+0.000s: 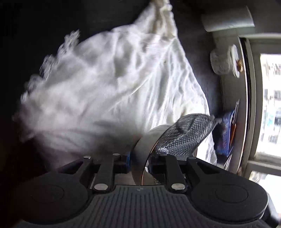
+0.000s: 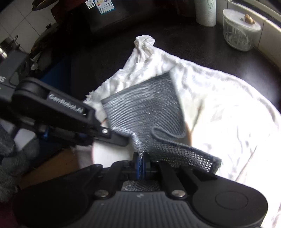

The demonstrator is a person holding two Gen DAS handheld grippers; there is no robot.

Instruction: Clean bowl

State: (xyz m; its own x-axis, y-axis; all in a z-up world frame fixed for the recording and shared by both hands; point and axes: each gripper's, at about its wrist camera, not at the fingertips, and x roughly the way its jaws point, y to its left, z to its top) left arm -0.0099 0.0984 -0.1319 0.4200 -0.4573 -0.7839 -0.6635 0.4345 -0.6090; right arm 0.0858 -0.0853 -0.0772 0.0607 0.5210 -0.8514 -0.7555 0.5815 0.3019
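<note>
Here, a white bowl (image 1: 140, 154) is held on edge by its rim between the closed-in fingers of the left tongs (image 1: 138, 164), directly ahead of the camera. A grey mesh scouring cloth (image 2: 145, 112) is pinched tightly in the right tongs (image 2: 141, 157), fully closed on its bunched corner, and is spread against the bowl's inside. Beneath both, a crumpled white towel (image 2: 219, 108) is laid over a dark bench (image 2: 202, 50). Farther back on the bench, a lidded glass jar (image 2: 240, 29) and a paper towel roll (image 2: 206, 13) are seen. A bright window (image 1: 270, 105) is visible beyond in the left wrist view.
</note>
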